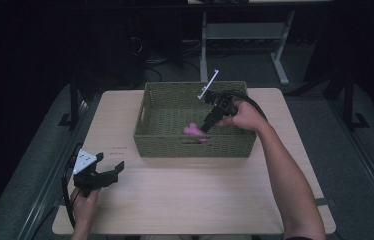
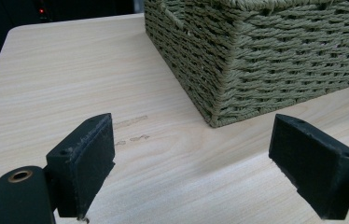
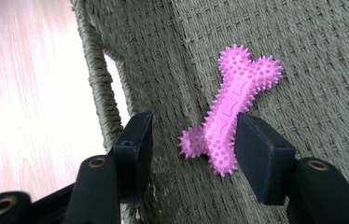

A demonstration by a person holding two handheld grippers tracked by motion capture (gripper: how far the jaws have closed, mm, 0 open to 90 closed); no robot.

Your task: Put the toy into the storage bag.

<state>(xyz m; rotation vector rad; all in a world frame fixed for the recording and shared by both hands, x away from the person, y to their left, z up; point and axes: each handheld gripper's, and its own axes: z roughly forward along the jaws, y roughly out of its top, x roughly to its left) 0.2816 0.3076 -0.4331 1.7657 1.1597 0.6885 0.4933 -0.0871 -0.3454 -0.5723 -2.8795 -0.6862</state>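
High view: pink bone-shaped toy [image 1: 193,131] lies on the floor of the woven olive basket [image 1: 167,145], near its front wall; the right gripper [image 1: 206,126] reaches down into the basket from the right, tips at the toy, which it partly covers. The left gripper [image 1: 109,170] rests low over the pale wood bench [image 1: 185,195] at front left, well apart from the basket, jaws spread with nothing between them. Beyond the bench: dark room, grey floor, legs of a second desk [image 1: 280,65]. Left gripper view: both jaws stand wide apart over bare bench [image 2: 130,74]; a corner of the basket [image 2: 256,70] shows ahead, its top cut off by the frame; faint marks on the wood, not legible. Right gripper view: the toy [image 3: 233,109] is bright pink, spiky knobs at both ends, embossed panels along the shaft. It lies diagonally on the basket weave [image 3: 317,60]. Jaws are part open around its lower end; the right-hand one sits against or just beside the shaft, the left-hand one is clear of it. Contact cannot be told for certain.
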